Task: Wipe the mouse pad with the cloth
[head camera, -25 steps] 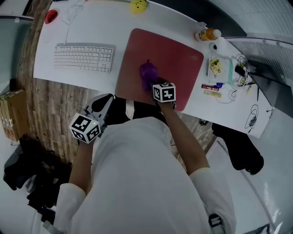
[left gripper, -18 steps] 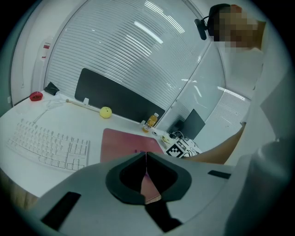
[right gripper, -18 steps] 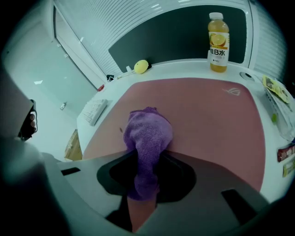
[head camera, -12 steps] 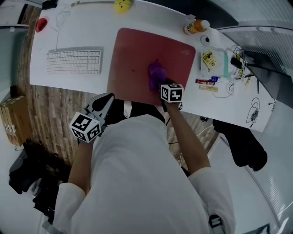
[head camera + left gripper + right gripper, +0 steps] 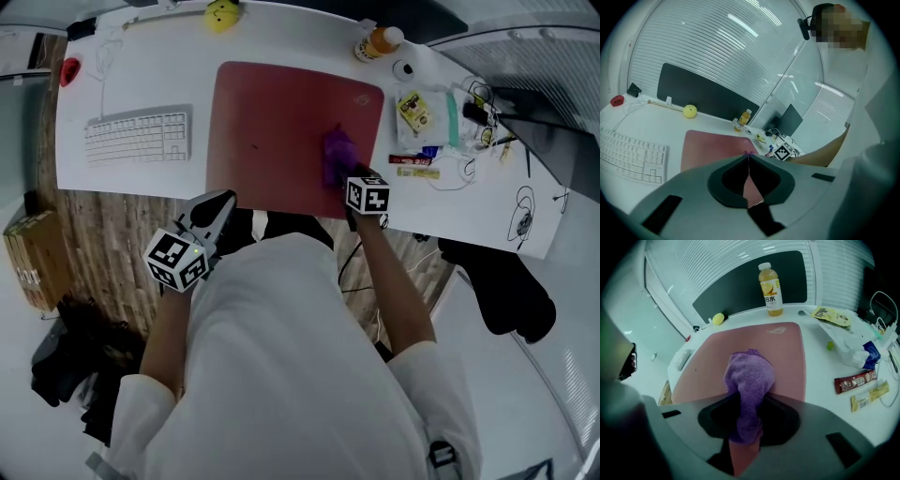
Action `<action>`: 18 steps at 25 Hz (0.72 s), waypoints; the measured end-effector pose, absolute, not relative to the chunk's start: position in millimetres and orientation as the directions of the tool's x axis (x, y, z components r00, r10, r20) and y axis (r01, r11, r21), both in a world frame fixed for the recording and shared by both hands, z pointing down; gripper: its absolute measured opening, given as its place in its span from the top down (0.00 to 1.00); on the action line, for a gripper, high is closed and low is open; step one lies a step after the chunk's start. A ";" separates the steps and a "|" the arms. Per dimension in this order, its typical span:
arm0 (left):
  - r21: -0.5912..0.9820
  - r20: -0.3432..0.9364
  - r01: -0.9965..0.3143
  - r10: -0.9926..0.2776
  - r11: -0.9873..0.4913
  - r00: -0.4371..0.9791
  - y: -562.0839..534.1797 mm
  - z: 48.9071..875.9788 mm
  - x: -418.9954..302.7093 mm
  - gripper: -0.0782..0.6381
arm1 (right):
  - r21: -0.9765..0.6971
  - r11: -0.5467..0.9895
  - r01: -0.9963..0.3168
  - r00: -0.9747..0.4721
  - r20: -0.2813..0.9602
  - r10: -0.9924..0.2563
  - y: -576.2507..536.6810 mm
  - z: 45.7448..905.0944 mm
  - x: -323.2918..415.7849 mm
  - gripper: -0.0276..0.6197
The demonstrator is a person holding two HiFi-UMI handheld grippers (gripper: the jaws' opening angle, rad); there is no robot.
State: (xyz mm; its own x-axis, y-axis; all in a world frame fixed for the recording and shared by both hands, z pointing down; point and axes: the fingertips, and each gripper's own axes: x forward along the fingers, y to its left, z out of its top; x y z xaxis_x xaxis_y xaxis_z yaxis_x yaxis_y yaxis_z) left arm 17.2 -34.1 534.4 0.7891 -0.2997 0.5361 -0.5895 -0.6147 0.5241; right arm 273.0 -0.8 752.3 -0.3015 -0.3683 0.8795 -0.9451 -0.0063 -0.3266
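The right arm reached forward over the surface (image 5: 141, 75), holding the right gripper (image 5: 749, 399) low on the right part of the red pad (image 5: 281, 122). Its jaws pinched the bunched purple cloth (image 5: 749, 373), which bulged ahead onto the pad. The left gripper (image 5: 748, 154) hung off the surface's near edge, jaws pressed together.

Your head camera looks steeply down over your shoulders onto the left gripper (image 5: 223, 199), the right gripper (image 5: 342, 178) and the desk (image 5: 141, 75) ahead of them. The left gripper's camera sits back off the desk edge, facing forward across the mouse pad (image 5: 708, 147). The right gripper's camera rides low over that pad, the cloth (image 5: 750, 373) between its jaws close up. All 3 views share the pad.
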 end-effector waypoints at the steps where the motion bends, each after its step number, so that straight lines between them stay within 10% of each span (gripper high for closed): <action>1: 0.523 0.537 -0.586 -0.295 -0.618 0.790 -34.4 534.8 20.9 0.86 | -0.324 -0.014 -0.946 -0.296 0.880 -0.372 0.6 752.3 279.6 0.76; 18: 0.506 0.535 -0.565 -0.276 -0.652 0.798 -30.3 529.4 64.0 0.86 | -0.256 -0.154 -0.954 -0.165 0.881 -0.444 11.0 734.2 383.3 0.76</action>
